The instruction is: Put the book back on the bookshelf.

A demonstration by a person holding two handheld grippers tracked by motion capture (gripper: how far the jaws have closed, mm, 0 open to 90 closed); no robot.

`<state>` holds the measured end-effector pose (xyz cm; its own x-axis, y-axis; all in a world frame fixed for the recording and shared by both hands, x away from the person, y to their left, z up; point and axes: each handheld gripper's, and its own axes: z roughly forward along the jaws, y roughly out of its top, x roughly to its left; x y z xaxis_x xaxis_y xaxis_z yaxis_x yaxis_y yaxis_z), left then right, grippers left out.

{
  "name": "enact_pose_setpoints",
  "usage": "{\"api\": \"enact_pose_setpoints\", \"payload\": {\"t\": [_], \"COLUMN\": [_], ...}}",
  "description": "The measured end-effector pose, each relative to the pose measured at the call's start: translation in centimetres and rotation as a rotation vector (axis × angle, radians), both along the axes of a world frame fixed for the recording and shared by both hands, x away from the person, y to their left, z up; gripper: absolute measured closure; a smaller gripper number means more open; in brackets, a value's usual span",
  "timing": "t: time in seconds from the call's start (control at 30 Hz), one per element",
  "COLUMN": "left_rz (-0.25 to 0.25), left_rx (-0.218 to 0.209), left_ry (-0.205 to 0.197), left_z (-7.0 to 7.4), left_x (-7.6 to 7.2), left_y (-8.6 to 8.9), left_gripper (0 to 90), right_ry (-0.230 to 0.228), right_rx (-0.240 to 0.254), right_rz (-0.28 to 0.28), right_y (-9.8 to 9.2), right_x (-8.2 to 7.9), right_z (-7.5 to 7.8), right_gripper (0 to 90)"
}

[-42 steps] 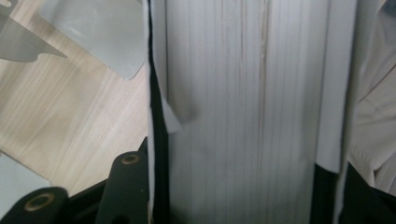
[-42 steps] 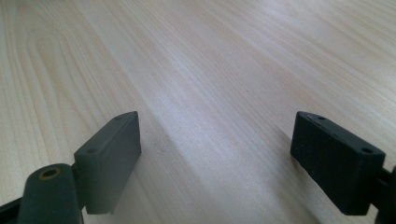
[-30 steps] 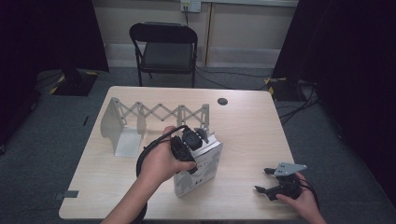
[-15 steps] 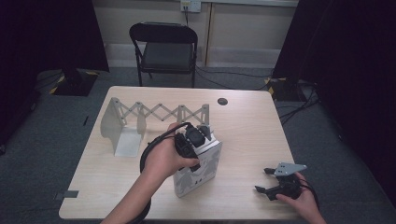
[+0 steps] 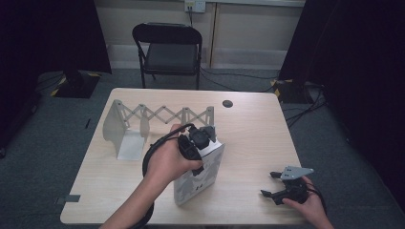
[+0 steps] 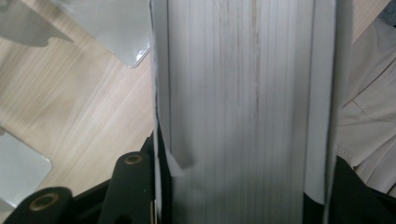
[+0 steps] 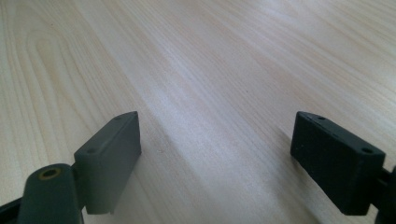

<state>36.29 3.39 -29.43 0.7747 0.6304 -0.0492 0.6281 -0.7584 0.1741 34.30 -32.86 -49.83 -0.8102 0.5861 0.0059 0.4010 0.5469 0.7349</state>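
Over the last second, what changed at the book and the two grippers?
The left gripper has just been closing its jaws onto the top edge of the upright book, which now sits clamped between them. The right gripper stayed open near the table's front edge; the expanding rack is unmoved.

A: The high view is lit from above; the table (image 5: 248, 133) looks pale and even, while the sides of the room fall into near-black.

B: Shadows?

A: Soft ones. The rack (image 5: 157, 117) throws a faint shade on the wood. The picture is slightly soft and grainy.

B: And the left gripper view?

A: Dim and greyish. The book (image 6: 243, 93) sits so close that it blurs, with smeared streaks down its page edges.

B: The right gripper view?

A: Brighter, with a whitish glare patch on the wood between the blurred black jaws; the far grain is soft.
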Motion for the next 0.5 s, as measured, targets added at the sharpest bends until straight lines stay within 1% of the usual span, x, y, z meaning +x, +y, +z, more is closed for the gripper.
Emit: {"api": "enact_pose_setpoints", "payload": {"t": [0.1,0.27,0.5], "left_rz": [0.024,0.046,0.074], "left_rx": [-0.004,0.02,0.01], "left_ry": [0.001,0.01,0.011], "left_z": [0.5,0.8,0.7], "left_x": [0.1,0.2,0.7], "left_y": [0.7,1.4,2.3], "left_gripper": [53.0,53.0,53.0], "right_ry": [0.001,0.0,0.001], "right_rx": [0.0,0.0,0.0], "right_rz": [0.0,0.0,0.0], "right_y": [0.0,0.0,0.0], "right_x": [0.0,0.0,0.0], "right_z": [0.0,0.0,0.0], "right_gripper": [15.5,15.5,15.2]}}
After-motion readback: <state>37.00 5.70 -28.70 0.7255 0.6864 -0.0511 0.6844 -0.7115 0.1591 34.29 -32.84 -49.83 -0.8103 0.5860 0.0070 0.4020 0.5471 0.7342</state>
